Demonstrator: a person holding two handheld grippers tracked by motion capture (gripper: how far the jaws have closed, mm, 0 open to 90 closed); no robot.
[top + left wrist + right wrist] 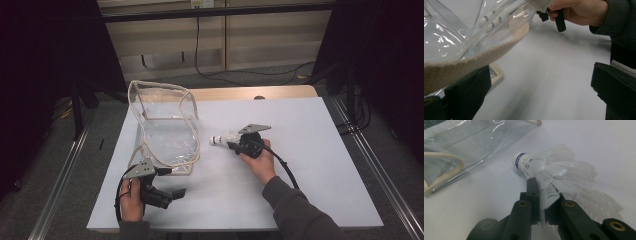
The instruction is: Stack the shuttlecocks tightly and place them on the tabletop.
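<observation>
We have the right gripper [541, 202] with its jaws pinched on the feather skirt of the shuttlecock [541, 170], whose long axis runs straight ahead of them, cork tip leading and pointing toward the clear bag [162, 125]. The bag lies just beyond that tip on the tabletop [310, 150]. Our left gripper [167, 195] sits at the bag's near edge, jaws spread, its woven strap [474, 60] draped over one of them.
</observation>
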